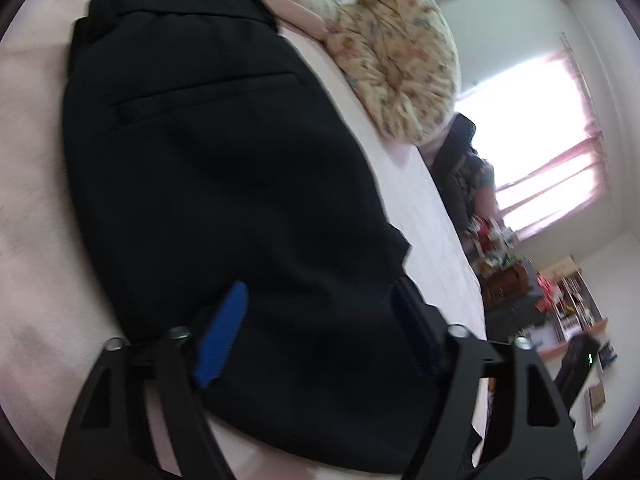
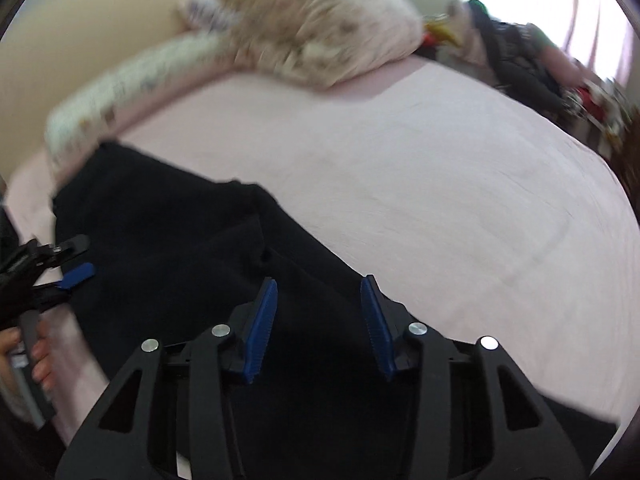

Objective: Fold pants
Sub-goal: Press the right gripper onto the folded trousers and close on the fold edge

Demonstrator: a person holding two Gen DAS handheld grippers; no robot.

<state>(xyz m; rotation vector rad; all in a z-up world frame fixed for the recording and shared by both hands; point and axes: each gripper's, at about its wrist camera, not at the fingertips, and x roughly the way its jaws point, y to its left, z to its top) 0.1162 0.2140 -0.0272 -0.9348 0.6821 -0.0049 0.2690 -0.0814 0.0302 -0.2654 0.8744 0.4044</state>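
Observation:
Black pants (image 1: 224,184) lie folded on a pink bed sheet (image 1: 32,240), waistband and back pocket at the far end. My left gripper (image 1: 320,296) is open just above the near end of the pants, nothing between its blue pads (image 1: 222,332). In the right wrist view the pants (image 2: 180,248) spread across the lower left. My right gripper (image 2: 320,284) is open over the pants' right edge, its blue pads (image 2: 262,324) apart and empty. The left gripper (image 2: 76,256) shows at the left edge there, open, beside the pants.
A floral quilt and pillows (image 1: 400,60) lie at the head of the bed, also in the right wrist view (image 2: 304,24). Dark clothes (image 2: 516,60) and clutter sit past the bed's far side. Shelves and a desk (image 1: 560,320) stand by the window.

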